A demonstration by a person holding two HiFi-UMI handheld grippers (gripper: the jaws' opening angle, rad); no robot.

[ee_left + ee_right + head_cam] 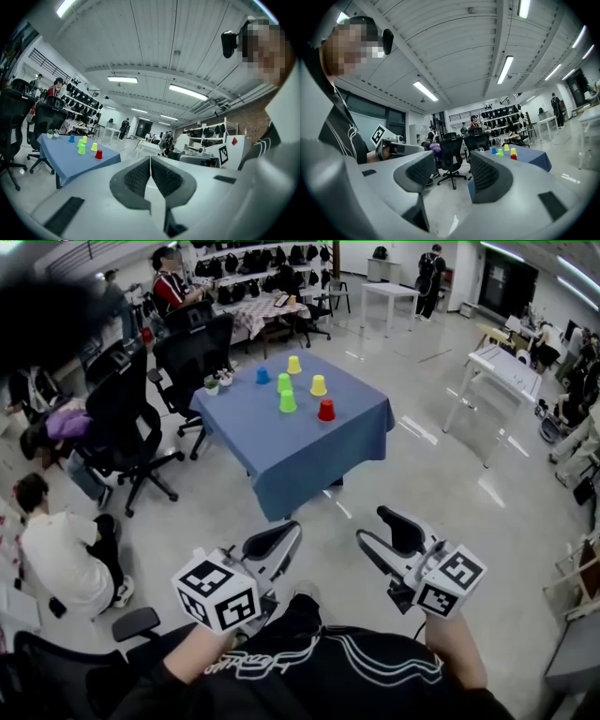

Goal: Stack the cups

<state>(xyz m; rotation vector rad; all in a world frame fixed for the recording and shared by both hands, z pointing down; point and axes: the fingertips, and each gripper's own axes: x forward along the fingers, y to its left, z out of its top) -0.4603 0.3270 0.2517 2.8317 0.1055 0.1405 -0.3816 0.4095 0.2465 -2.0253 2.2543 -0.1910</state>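
Several upside-down plastic cups stand on a table with a blue cloth [281, 456], far ahead of me: a blue cup [262, 376], a yellow cup [293, 365], two green cups [286, 393], a second yellow cup [318, 385] and a red cup [325, 410]. Both grippers are held low, close to my body and well short of the table. My left gripper [291, 531] [150, 161] is shut, pads together, with nothing in it. My right gripper [370, 524] [452, 166] is open and empty. The cups [506, 151] show small in the right gripper view.
Black office chairs [127, 418] stand left of the table. White tables [506, 371] are at the right and back. A person [61, 549] sits on the floor at the left; others stand at the back. Grey floor lies between me and the table.
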